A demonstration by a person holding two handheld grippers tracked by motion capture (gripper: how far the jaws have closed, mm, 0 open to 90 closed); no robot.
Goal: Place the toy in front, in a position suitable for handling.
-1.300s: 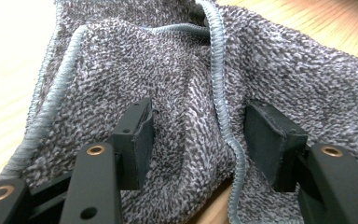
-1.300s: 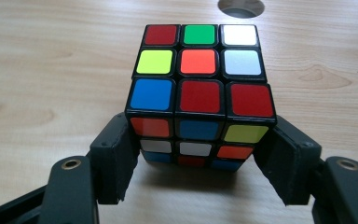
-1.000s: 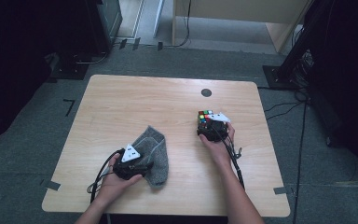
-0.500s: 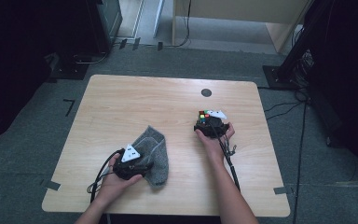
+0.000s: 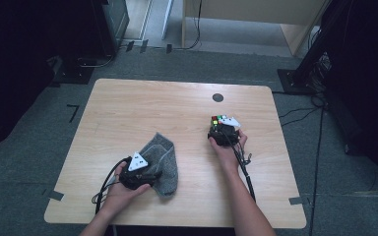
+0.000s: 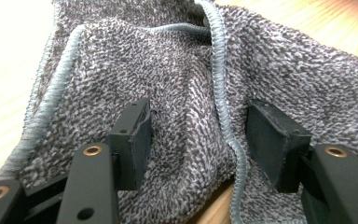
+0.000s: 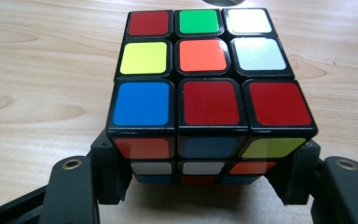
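Seen from above: a wooden table [image 5: 128, 108] with rounded corners, two forearms reaching in from the near edge, each hand holding a black two-jaw tool. Left gripper [image 5: 139, 173] resting low on a grey knitted cloth [image 5: 165, 157], rumpled and lying near the front-left of the table; jaws standing apart with a raised fold and its pale stitched hem [image 6: 223, 107] between the pads, cloth brushing both pads but whether squeezed or merely touched impossible to tell. Right gripper [image 5: 222, 132] at the right half of the table, jaws just closed inward around a puzzle cube [image 7: 205, 93] sitting flat on the wood, pads against its lower side faces, red, green, white, yellow, orange and blue stickers facing up. Likely trouble from here: grip low on the cube, so tipping or slipping out on a lift; a twist of the wrist possibly turning one layer instead of the whole cube; loose fold sliding free of the left jaws, or only one layer of cloth coming up. Small dark round mark [image 5: 218, 97] beyond the cube. Broad bare wood at centre and far side for moving; right edge fairly near the cube, front edge near the cloth.
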